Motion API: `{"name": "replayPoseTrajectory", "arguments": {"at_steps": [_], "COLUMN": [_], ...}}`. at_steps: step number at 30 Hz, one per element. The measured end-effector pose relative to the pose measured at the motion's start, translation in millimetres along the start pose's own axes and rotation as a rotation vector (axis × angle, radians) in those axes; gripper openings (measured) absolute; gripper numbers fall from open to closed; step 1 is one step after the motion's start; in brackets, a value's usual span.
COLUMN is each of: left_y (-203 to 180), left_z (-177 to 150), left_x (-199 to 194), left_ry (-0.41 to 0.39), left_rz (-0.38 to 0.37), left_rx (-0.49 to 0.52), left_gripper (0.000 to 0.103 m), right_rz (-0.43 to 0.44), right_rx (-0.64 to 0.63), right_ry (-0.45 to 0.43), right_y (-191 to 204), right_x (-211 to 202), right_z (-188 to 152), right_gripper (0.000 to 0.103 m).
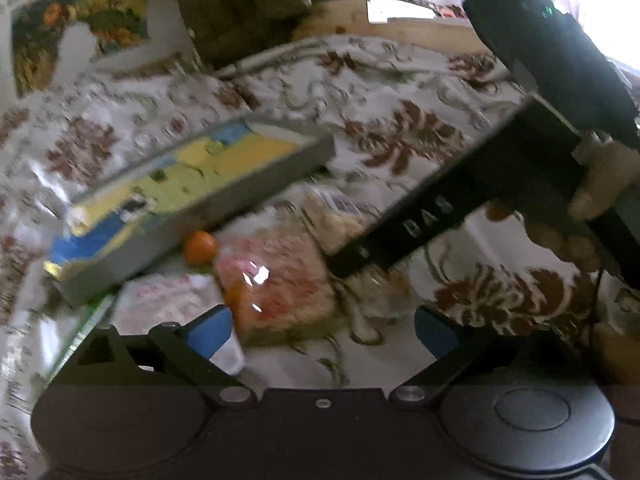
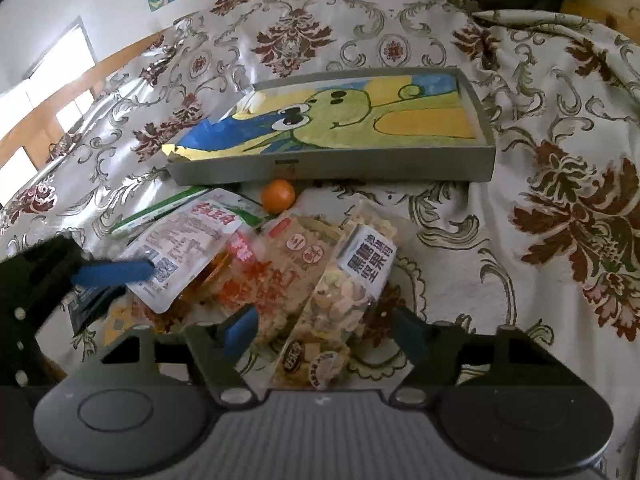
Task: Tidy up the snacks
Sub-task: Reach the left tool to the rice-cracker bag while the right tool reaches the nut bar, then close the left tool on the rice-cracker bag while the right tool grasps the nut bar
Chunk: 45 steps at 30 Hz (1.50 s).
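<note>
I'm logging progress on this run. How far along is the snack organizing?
Barely begun. The grey tray with the cartoon frog picture holds no snacks. Nothing is in hand: the right gripper and left gripper are open. Left: the pile of plastic snack packets and the small orange fruit on the floral cloth.

Left gripper (image 1: 324, 330) fingers apart above snack packets (image 1: 276, 284); grey tray (image 1: 200, 200) just beyond, blurred.
</note>
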<state>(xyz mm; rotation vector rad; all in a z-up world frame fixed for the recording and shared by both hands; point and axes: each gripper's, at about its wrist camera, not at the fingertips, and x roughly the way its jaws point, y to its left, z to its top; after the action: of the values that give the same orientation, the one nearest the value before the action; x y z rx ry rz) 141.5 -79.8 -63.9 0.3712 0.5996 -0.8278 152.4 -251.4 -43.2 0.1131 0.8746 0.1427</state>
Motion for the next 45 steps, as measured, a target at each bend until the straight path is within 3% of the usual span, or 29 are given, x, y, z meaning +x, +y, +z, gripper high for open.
{"name": "replayPoseTrajectory", "arguments": {"at_steps": [4, 5, 7, 8, 13, 17, 24, 34, 37, 39, 45], "left_y": [2, 3, 7, 9, 15, 22, 46, 32, 28, 28, 30], "left_z": [-4, -4, -4, -4, 0, 6, 17, 22, 22, 22, 21], "left_x": [15, 19, 23, 24, 35, 41, 56, 77, 77, 74, 68], "left_ry": [0.057, 0.068, 0.075, 0.078, 0.074, 0.055, 0.034, 0.115, 0.132, 0.134, 0.123], "left_rz": [-0.031, -0.030, -0.019, -0.009, 0.004, 0.010, -0.017, 0.043, 0.068, 0.084, 0.075], "left_rx": [-0.044, -0.058, -0.082, -0.089, -0.121, -0.142, -0.279, -0.140, -0.125, -0.129, -0.186], "left_gripper": [0.089, 0.089, 0.089, 0.089, 0.090, 0.091, 0.093, 0.092, 0.084, 0.075, 0.072], "right_rz": [-0.005, -0.007, -0.006, -0.010, -0.102, -0.083, -0.081, -0.044, -0.025, -0.019, -0.031], "right_rx": [0.026, 0.035, 0.054, 0.057, 0.057, 0.109, 0.098, 0.116, 0.149, 0.178, 0.179], "right_ry": [0.051, 0.067, 0.087, 0.083, 0.043, 0.066, 0.064, 0.028, 0.018, 0.014, 0.002], "right_y": [-3, -4, -7, -7, -15, -26, -26, -27, -31, -34, -34], "right_x": [13, 17, 21, 20, 9, 10, 11, 15, 16, 19, 18], "right_z": [1, 0, 0, 0, 6, 7, 7, 8, 8, 7, 5], "right_gripper": [0.065, 0.058, 0.055, 0.048, 0.039, 0.039, 0.039, 0.040, 0.043, 0.043, 0.040]}}
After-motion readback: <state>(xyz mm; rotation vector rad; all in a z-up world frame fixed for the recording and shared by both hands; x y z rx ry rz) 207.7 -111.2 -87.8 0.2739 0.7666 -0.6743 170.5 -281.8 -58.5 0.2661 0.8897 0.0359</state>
